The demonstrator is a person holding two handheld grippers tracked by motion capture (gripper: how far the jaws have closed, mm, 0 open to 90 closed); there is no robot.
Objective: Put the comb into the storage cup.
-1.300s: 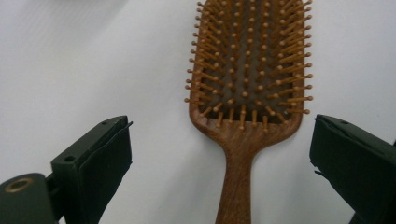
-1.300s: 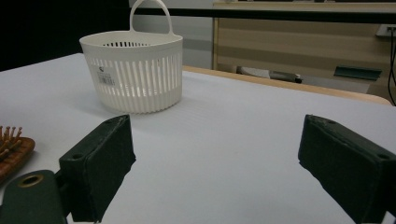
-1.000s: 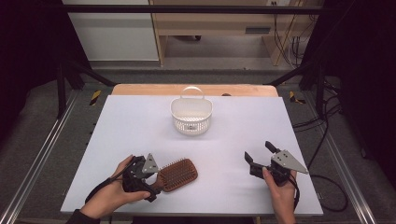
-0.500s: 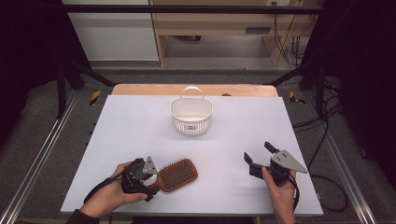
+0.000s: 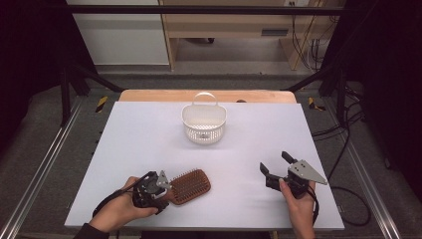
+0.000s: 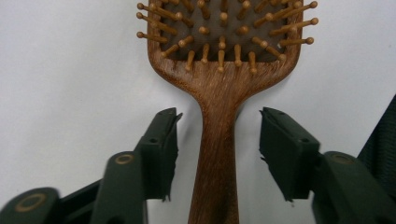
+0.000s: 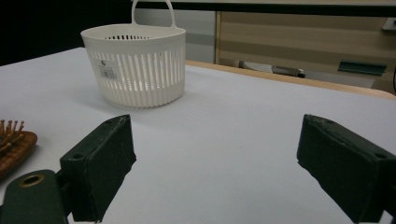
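Since the earlier frame the left gripper (image 5: 160,185) has nudged in a little at the near end of the hairbrush (image 5: 189,186), and its jaws have just been closing around the handle; the right gripper (image 5: 276,167) holds the same spot as before. The brush lies bristles up on the white counter (image 5: 139,144), near its front edge and well short of the white basket (image 5: 204,123). Seen from the left gripper view, the wooden handle (image 6: 215,154) runs up between the two fingers (image 6: 161,149) with a gap on each side, so they are apart and not yet pressing. The handle sits nearer the one on that view's left, so that finger would likely touch first and could push the brush sideways or spin it on the smooth counter instead of pinning it. The handle is rounded and narrow, and the grip would land far from the heavy bristle head, so on lifting the head could sag or twist out. The right gripper rests near the counter's right front with its fingers (image 7: 100,163) wide apart and nothing between them, too far off to steady a slip.
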